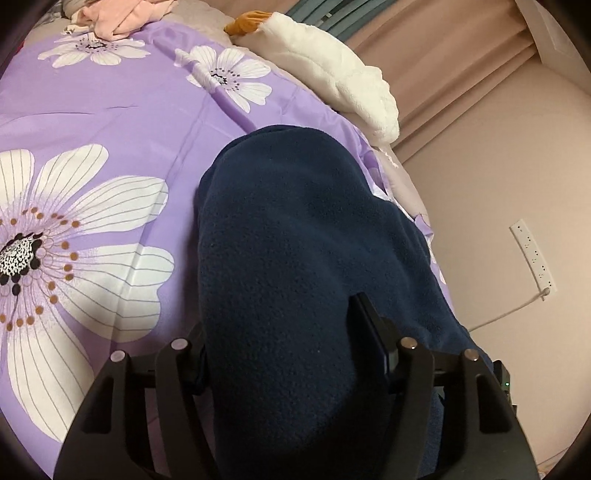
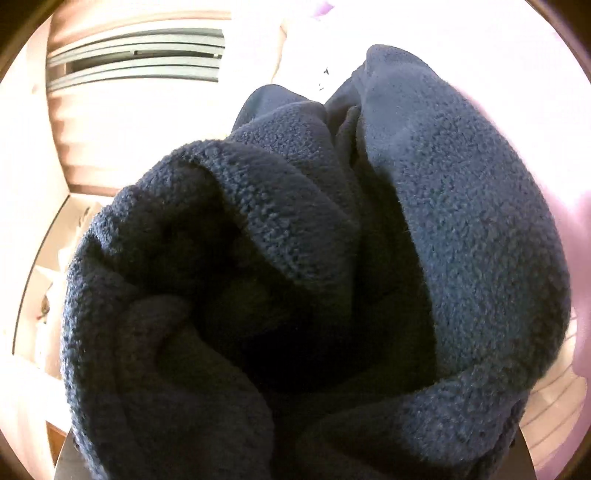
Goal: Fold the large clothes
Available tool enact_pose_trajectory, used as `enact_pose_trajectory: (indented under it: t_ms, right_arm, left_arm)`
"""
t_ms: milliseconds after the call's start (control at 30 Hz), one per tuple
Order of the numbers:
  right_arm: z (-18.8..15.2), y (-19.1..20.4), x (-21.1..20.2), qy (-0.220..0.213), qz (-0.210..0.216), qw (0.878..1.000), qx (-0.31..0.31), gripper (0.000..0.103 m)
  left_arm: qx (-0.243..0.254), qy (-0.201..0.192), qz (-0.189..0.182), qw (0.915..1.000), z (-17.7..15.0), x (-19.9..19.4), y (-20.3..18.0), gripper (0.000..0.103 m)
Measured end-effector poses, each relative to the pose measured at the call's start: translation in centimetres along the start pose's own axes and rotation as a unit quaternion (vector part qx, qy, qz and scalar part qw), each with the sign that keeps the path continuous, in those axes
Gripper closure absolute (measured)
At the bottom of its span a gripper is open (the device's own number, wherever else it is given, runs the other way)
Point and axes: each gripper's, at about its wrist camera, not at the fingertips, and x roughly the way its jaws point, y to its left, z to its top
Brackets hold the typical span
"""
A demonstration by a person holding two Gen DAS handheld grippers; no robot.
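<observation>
A navy fleece garment (image 1: 295, 229) lies bunched on the purple flowered bedsheet (image 1: 122, 110) and runs toward the camera. My left gripper (image 1: 280, 325) is shut on it: the fleece fills the gap. The right finger (image 1: 365, 321) presses its side, and the left finger is mostly buried in cloth. In the right wrist view the same fleece (image 2: 461, 229) is heaped in thick folds right over the lens. It hides both fingers of my right gripper, and only a grey strip of its base (image 2: 68, 461) shows at the bottom left.
A white plush item (image 1: 343, 70) and an orange piece (image 1: 247, 23) lie at the bed's far right edge. Pink clothes (image 1: 122, 16) sit at the far left. Beyond the bed hang curtains (image 1: 454, 48), with a wall power strip (image 1: 532, 254) and cable. Grey slats (image 2: 140, 55) show top left.
</observation>
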Motion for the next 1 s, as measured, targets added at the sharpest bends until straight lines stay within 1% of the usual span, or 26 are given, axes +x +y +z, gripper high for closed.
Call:
enact_pose_trajectory:
  t_ms: [67, 133, 200, 233, 267, 300, 333, 367, 400, 433, 467, 533, 567, 600, 633, 667, 700, 733, 767, 800, 833, 867, 900, 933, 967, 1000]
  right_arm:
    - [-0.1, 1.3, -0.1, -0.004, -0.024, 0.999, -0.028, 0.030]
    - [-0.1, 2.8, -0.2, -0.007, -0.042, 0.998, -0.055, 0.030]
    - [-0.7, 3.4, -0.4, 0.000, -0.048, 0.996, -0.075, 0.030]
    - [-1.0, 3.2, -0.2, 0.011, -0.054, 0.995, -0.085, 0.028]
    - [-0.5, 2.8, 0.2, 0.026, -0.063, 0.994, -0.088, 0.025]
    - [0.0, 2.4, 0.6, 0.032, -0.069, 0.994, -0.074, 0.020]
    - [0.5, 1.5, 0.8, 0.038, -0.064, 0.996, -0.049, 0.015]
    - [0.9, 0.6, 0.7, 0.049, -0.050, 0.997, -0.021, 0.015]
    - [1.4, 0.0, 0.5, 0.059, -0.031, 0.998, -0.005, 0.015]
    - [1.8, 0.0, 0.2, 0.062, -0.030, 0.998, -0.006, 0.014]
    - [2.1, 0.5, -0.4, 0.058, -0.046, 0.997, -0.021, 0.012]
    - [2.5, 1.8, -1.5, 0.041, -0.079, 0.994, -0.059, 0.005]
    - [2.9, 2.8, -2.1, 0.030, -0.103, 0.990, -0.086, 0.003]
    - [3.3, 3.3, -2.3, 0.027, -0.115, 0.988, -0.097, 0.001]
    - [3.6, 3.6, -1.9, 0.040, -0.115, 0.988, -0.099, 0.001]
    - [3.7, 3.4, -1.4, 0.057, -0.106, 0.989, -0.090, 0.001]
    - [4.4, 3.3, 0.6, 0.100, -0.081, 0.990, -0.066, 0.001]
    - [4.9, 2.7, 2.7, 0.142, -0.060, 0.987, -0.042, 0.000]
    - [5.0, 1.6, 4.2, 0.177, -0.057, 0.982, -0.023, 0.000]
    - [5.2, 0.7, 5.2, 0.183, -0.049, 0.982, -0.015, 0.000]
    - [5.6, 0.4, 5.3, 0.174, -0.027, 0.984, -0.014, 0.000]
    - [5.7, 0.4, 5.3, 0.181, -0.019, 0.983, -0.011, 0.000]
    - [5.9, 0.4, 5.3, 0.186, -0.017, 0.982, -0.007, 0.000]
    - [5.9, 0.5, 5.3, 0.185, -0.017, 0.983, -0.008, 0.000]
    - [5.9, 0.8, 5.2, 0.176, -0.013, 0.984, -0.020, 0.000]
    - [5.6, 1.1, 5.0, 0.161, -0.011, 0.986, -0.037, 0.003]
  left_arm:
    - [0.002, -0.004, 0.002, 1.0000, -0.1, -0.3, 0.2, 0.038]
    - [-0.012, 0.000, -0.010, 0.9999, 0.1, -0.4, 0.6, 0.039]
    - [-0.033, 0.014, -0.025, 0.9990, 0.8, -0.4, 1.3, 0.039]
    - [-0.039, 0.022, -0.026, 0.9987, 1.0, -0.2, 1.4, 0.038]
    - [-0.049, 0.040, -0.026, 0.9977, 1.0, 0.2, 1.8, 0.036]
    - [-0.052, 0.045, -0.027, 0.9973, 0.9, 0.4, 2.0, 0.035]
    - [-0.048, 0.038, -0.031, 0.9977, 0.8, 0.3, 1.9, 0.033]
    - [-0.039, 0.032, -0.030, 0.9983, 0.7, 0.1, 1.7, 0.032]
    - [-0.020, 0.024, -0.022, 0.9993, 0.5, -0.1, 1.2, 0.031]
    - [-0.007, 0.019, -0.014, 0.9997, 0.4, -0.3, 0.9, 0.029]
    - [0.004, 0.016, -0.007, 0.9998, 0.3, -0.4, 0.6, 0.029]
    - [0.011, 0.014, 0.000, 0.9998, 0.4, -0.9, 0.8, 0.023]
    - [0.008, 0.014, 0.001, 0.9999, 0.4, -1.1, 1.1, 0.021]
    - [-0.004, 0.016, -0.003, 0.9999, 0.5, -1.1, 1.6, 0.020]
    - [-0.011, 0.019, -0.006, 0.9997, 0.6, -0.9, 1.8, 0.020]
    - [-0.019, 0.025, -0.011, 0.9995, 0.7, -0.7, 2.0, 0.020]
    - [-0.022, 0.032, -0.015, 0.9991, 0.7, -0.3, 2.1, 0.020]
    - [-0.022, 0.038, -0.018, 0.9989, 0.7, 0.0, 2.0, 0.020]
    - [-0.022, 0.047, -0.026, 0.9983, 0.6, 0.4, 2.1, 0.020]
    - [-0.028, 0.052, -0.036, 0.9976, 0.6, 0.7, 2.2, 0.020]
    - [-0.041, 0.056, -0.053, 0.9962, 0.7, 0.9, 2.5, 0.020]
    - [-0.065, 0.066, -0.074, 0.9929, 0.7, 1.4, 3.2, 0.019]
    - [-0.079, 0.072, -0.083, 0.9908, 0.7, 1.7, 3.6, 0.020]
    - [-0.090, 0.076, -0.091, 0.9889, 0.7, 1.9, 3.8, 0.023]
    - [-0.086, 0.075, -0.091, 0.9893, 0.6, 1.9, 3.8, 0.024]
    - [-0.073, 0.066, -0.076, 0.9922, 0.6, 1.7, 3.3, 0.026]
